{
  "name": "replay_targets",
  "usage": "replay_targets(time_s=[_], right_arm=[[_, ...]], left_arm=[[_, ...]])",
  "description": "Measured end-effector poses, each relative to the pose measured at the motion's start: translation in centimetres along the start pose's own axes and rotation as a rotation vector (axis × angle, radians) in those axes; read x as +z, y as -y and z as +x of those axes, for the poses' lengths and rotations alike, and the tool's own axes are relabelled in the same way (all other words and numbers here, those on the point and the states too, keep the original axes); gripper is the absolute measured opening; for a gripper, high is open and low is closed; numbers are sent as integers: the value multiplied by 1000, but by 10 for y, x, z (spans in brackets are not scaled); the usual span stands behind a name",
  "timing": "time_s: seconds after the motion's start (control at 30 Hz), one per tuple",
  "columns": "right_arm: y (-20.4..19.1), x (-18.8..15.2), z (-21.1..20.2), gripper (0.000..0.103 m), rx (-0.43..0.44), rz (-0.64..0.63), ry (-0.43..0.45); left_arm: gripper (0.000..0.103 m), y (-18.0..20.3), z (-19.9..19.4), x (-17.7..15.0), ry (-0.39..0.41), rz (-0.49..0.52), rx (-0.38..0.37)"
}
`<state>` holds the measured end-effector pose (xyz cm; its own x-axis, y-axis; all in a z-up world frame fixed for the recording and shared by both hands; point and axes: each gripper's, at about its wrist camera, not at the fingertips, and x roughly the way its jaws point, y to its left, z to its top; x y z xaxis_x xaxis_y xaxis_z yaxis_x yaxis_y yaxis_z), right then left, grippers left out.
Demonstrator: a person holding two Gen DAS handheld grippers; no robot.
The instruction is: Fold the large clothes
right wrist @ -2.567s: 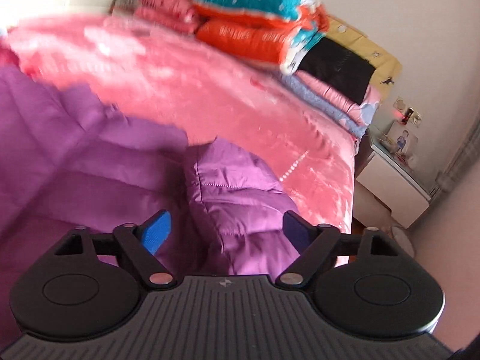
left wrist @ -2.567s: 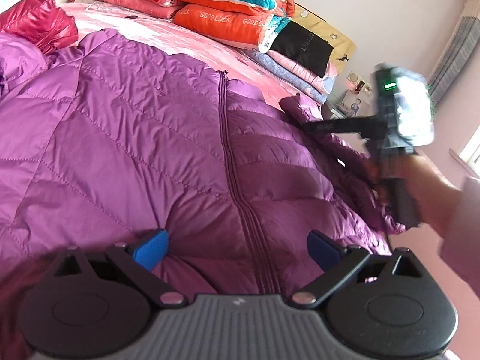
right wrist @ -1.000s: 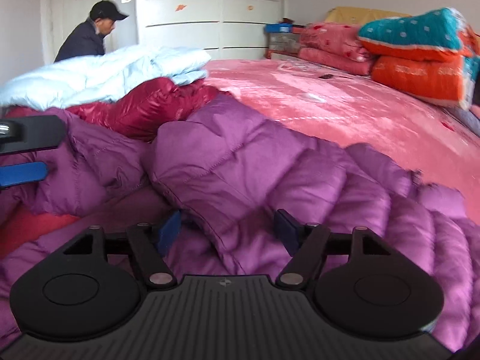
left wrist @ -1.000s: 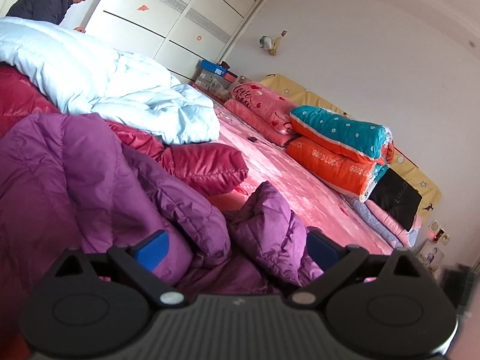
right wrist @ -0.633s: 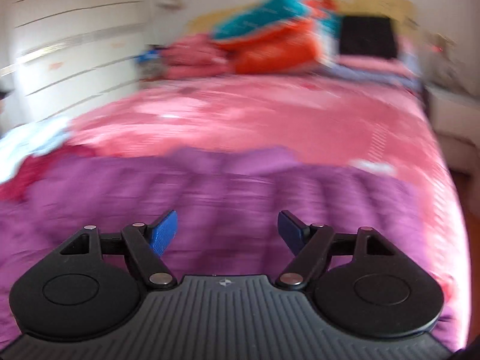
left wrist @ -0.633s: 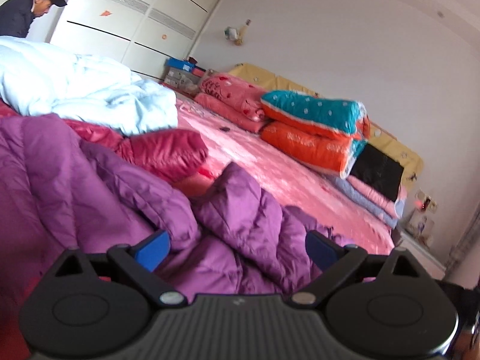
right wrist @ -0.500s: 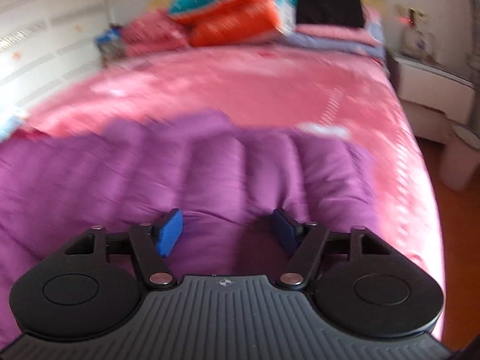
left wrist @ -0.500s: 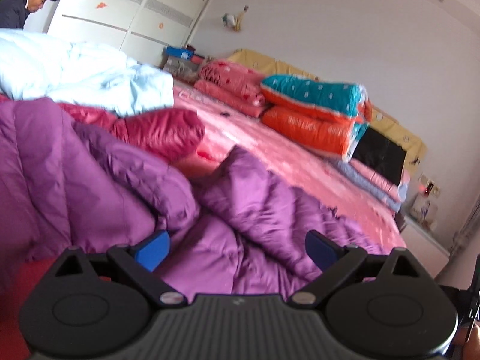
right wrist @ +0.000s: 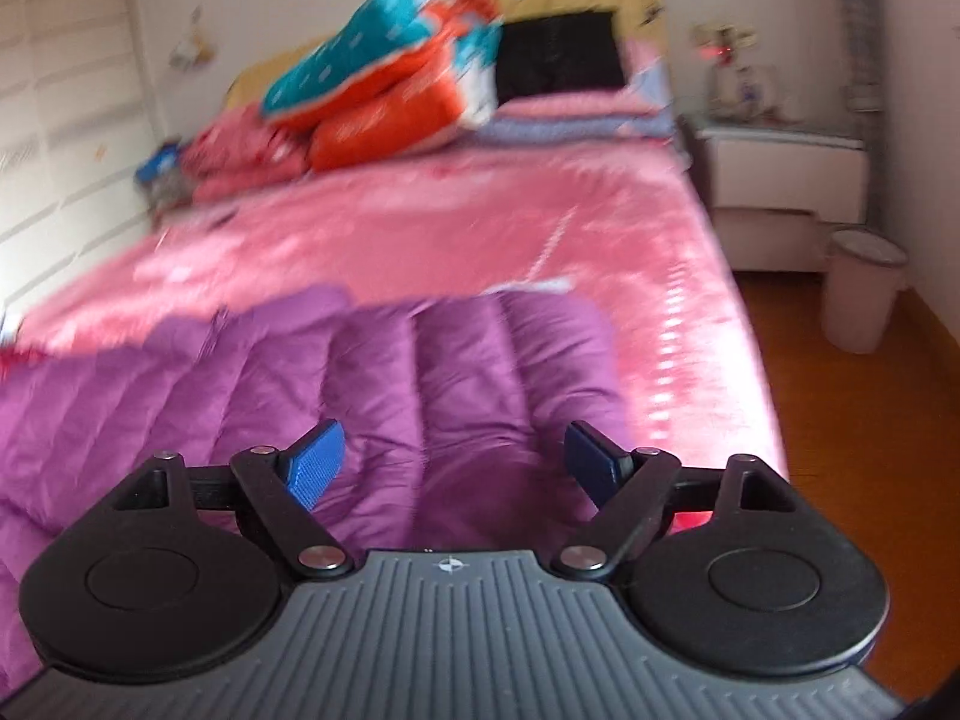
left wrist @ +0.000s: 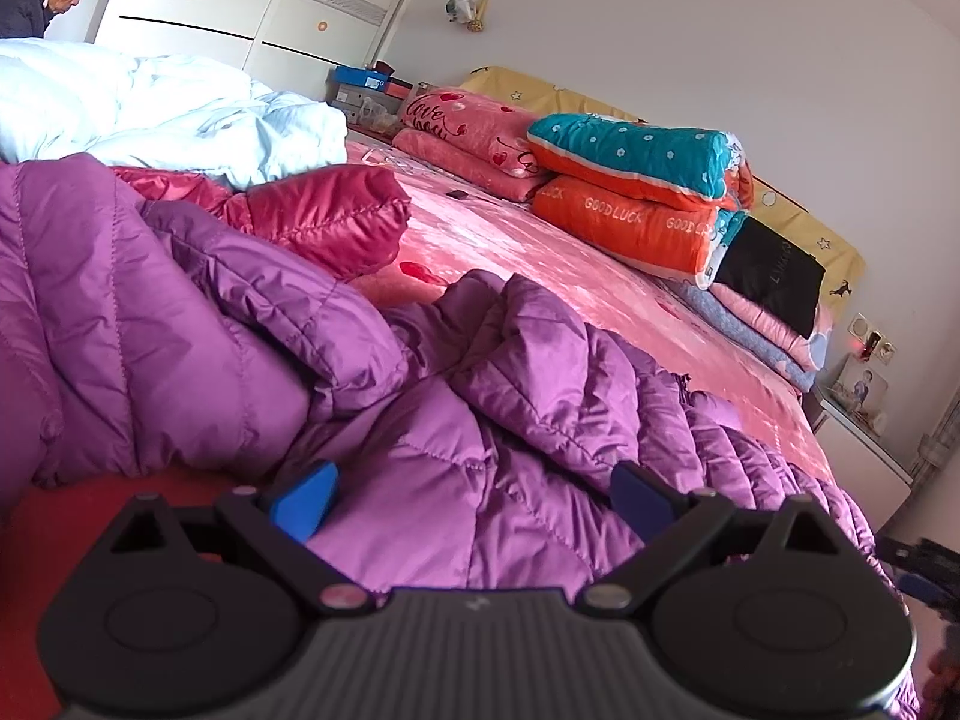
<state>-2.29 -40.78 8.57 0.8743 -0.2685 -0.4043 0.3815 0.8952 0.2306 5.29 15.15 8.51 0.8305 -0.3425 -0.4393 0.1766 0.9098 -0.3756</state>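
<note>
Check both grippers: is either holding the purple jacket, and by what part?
Neither. The left gripper and the opening right gripper stand wide over the purple jacket, pads unclamped.

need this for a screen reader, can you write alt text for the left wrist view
A crumpled purple puffer coat fills the foreground on a pink bed, lying between the wide-apart blue pads of the left gripper. Behind it lie a red jacket and a white duvet, with folded quilts stacked at the headboard.

The quilted purple down jacket (left wrist: 480, 480), spread flat with its zip up moments ago, now lies folded over itself. The right tongs (right wrist: 453, 459) have let go of its fold, jaws opening, and swung toward the bed's (right wrist: 420, 228) edge.
</note>
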Motion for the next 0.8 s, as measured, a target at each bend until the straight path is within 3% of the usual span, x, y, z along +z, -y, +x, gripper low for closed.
replay_targets(time_s=[0.1, 0.2, 0.4, 0.6, 0.8], right_arm=[[28, -7, -13, 101, -36, 116, 21], [42, -8, -14, 101, -58, 156, 35], [32, -3, -19, 101, 52, 113, 97], [10, -8, 1, 101, 197, 38, -7], [5, -19, 25, 101, 157, 6, -129]], left_arm=[[97, 4, -2, -2, -4, 13, -1], [97, 9, -6, -3, 5, 39, -5], [97, 30, -19, -3, 19, 102, -18], [97, 70, -30, 6, 34, 203, -12], [96, 107, -10, 20, 31, 289, -6]])
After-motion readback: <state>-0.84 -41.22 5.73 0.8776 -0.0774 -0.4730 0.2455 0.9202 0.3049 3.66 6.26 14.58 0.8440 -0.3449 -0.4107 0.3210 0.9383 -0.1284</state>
